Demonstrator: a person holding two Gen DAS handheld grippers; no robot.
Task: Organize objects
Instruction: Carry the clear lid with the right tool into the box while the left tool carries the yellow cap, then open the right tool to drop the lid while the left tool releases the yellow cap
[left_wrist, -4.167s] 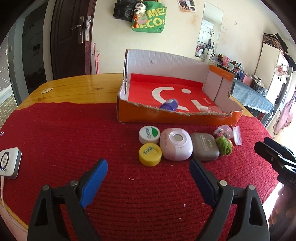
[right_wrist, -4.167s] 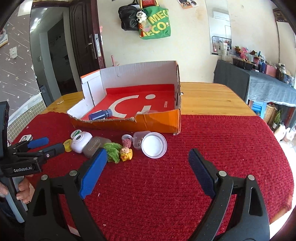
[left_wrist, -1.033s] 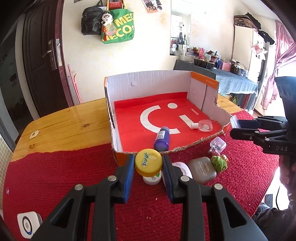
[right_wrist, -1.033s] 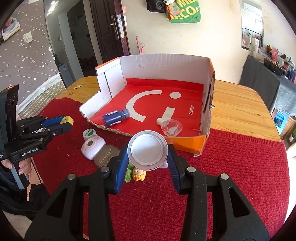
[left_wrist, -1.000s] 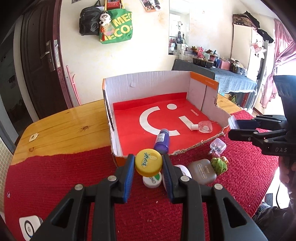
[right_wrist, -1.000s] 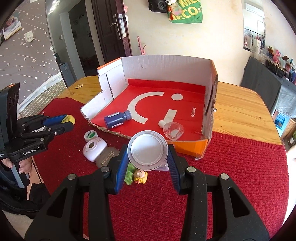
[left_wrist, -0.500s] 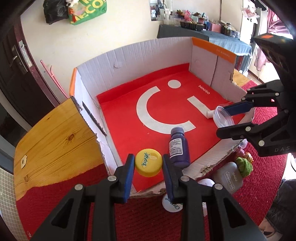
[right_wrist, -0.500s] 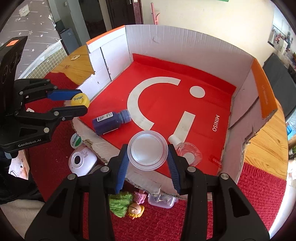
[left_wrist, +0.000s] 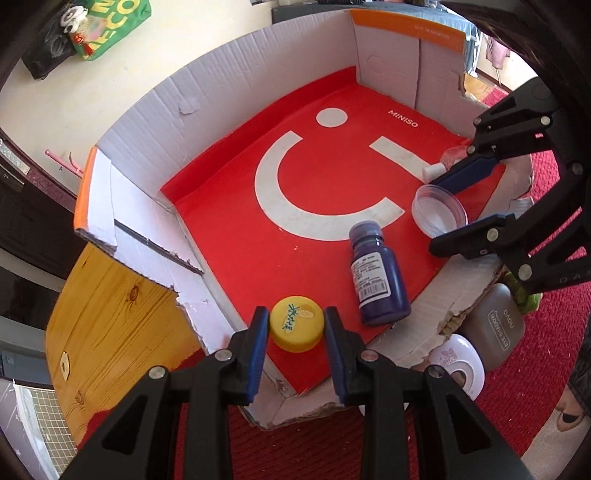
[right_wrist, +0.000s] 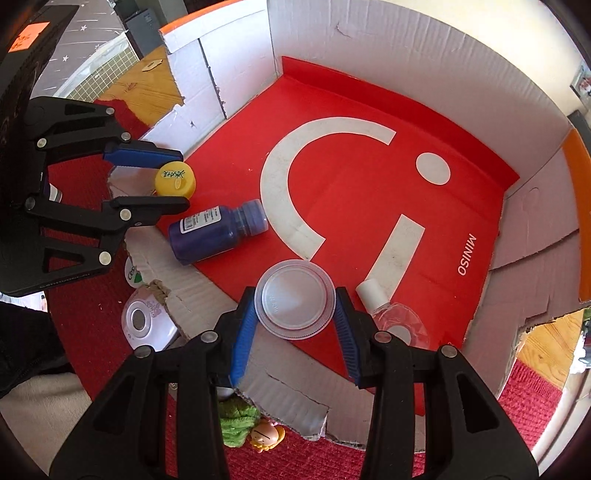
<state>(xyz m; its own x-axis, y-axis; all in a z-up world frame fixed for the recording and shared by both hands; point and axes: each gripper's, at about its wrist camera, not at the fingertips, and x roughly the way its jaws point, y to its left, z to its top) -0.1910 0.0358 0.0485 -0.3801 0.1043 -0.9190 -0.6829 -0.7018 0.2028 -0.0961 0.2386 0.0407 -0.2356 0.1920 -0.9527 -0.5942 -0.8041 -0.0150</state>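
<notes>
My left gripper (left_wrist: 295, 328) is shut on a yellow cap (left_wrist: 295, 324) and holds it over the near left corner of the open cardboard box (left_wrist: 229, 88) with a red floor. It also shows in the right wrist view (right_wrist: 147, 181). My right gripper (right_wrist: 294, 312) is shut on a clear round lid (right_wrist: 294, 303) over the box's front right part; it shows in the left wrist view (left_wrist: 465, 201) too. A dark blue bottle (left_wrist: 378, 280) lies on its side inside the box. A small clear bottle (right_wrist: 393, 317) lies beside my right gripper.
Outside the box's torn front wall, on the red mat (left_wrist: 517, 398), sit a pink-white round case (left_wrist: 463, 369), a brown eye-shadow case (left_wrist: 496, 328), a white-green cap (right_wrist: 132, 275), a green fuzzy item (right_wrist: 236, 424) and a small doll figure (right_wrist: 266, 437). The wooden table (left_wrist: 110, 306) lies left.
Both grippers have moved forward and down over the box, each still holding its item. The yellow cap and clear lid now hang low above the red floor.
</notes>
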